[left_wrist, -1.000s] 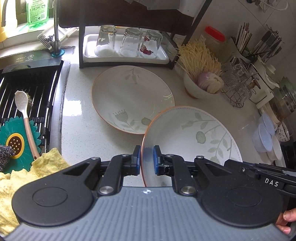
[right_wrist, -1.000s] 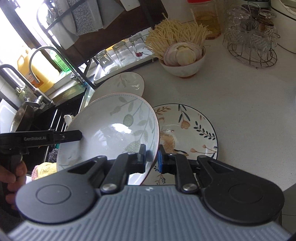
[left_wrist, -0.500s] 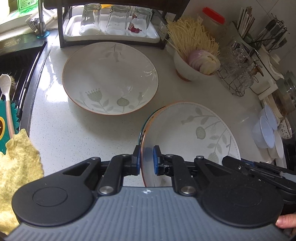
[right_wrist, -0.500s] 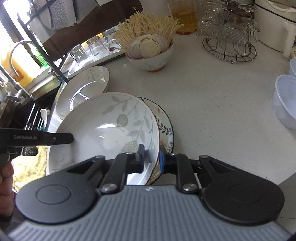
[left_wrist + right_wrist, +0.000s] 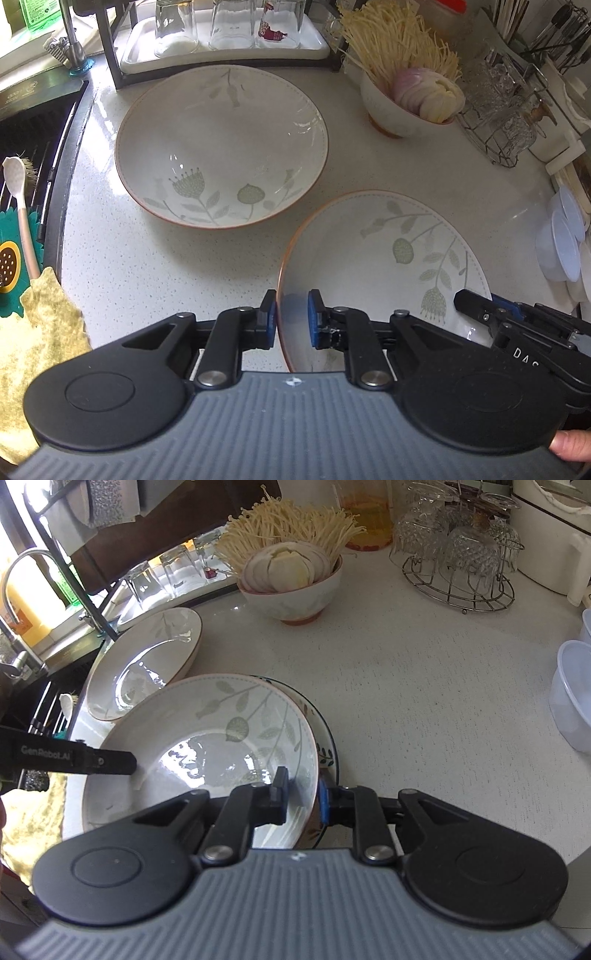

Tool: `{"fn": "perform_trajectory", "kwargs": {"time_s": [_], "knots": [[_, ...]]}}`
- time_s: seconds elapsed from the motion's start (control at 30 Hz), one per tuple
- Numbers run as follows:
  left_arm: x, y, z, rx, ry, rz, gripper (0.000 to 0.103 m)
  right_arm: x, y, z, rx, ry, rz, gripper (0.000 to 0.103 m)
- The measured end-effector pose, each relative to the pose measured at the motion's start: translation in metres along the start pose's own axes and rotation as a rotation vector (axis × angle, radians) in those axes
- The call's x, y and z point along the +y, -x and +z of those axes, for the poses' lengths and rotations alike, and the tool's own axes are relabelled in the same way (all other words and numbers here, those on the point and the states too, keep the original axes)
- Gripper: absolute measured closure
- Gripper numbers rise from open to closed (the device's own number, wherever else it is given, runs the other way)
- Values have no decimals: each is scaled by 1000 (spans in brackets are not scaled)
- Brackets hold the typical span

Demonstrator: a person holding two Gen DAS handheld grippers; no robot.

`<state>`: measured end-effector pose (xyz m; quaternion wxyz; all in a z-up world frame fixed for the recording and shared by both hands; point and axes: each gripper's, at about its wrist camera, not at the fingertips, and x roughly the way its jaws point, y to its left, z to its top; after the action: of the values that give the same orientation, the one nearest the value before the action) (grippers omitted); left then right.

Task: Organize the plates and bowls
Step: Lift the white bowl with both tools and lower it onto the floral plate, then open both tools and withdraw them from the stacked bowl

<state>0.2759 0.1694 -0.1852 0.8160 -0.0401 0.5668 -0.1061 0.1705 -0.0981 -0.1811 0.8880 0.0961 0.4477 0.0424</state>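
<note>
Both grippers hold one white leaf-patterned bowl (image 5: 388,273) by opposite rims. My left gripper (image 5: 291,319) is shut on its left rim. My right gripper (image 5: 303,797) is shut on its right rim; the bowl also shows in the right wrist view (image 5: 207,746). It sits on or just above a floral plate with a dark rim (image 5: 325,746), mostly hidden beneath it. A second, similar leaf-patterned bowl (image 5: 221,144) rests on the counter behind to the left, also visible in the right wrist view (image 5: 147,657).
A bowl of enoki mushrooms and sliced onion (image 5: 291,576) stands behind. A tray of upturned glasses (image 5: 225,33) is at the back, a wire rack of crystal glasses (image 5: 458,561) to the right, plastic tubs (image 5: 572,698) at far right, sink and yellow cloth (image 5: 40,332) left.
The held bowl has moved down and over the floral plate, covering most of it. Both grippers moved with it, still gripping its rims.
</note>
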Motion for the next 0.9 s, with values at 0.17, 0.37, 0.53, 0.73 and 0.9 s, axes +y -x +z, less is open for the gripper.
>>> {"fn": "perform_trajectory", "kwargs": {"time_s": [0.17,0.37,0.53,0.73,0.9], "knots": [[-7,-6,0,23,-31,31,79,0,-2,1,-10,15,-6,83],[-13,-7,-1,24,-28,55,78,-4,-6,4,-11,10,3,82],[-16,-7,-1,27,-31,68,74,-2,-7,5,-22,23,-1,82],[-19,-2,-4,23,-35,64,69,-8,-9,8,-14,-4,20,82],[-20,5,-5,15,-31,45,60,-5,-8,7,-16,-6,10,82]]}}
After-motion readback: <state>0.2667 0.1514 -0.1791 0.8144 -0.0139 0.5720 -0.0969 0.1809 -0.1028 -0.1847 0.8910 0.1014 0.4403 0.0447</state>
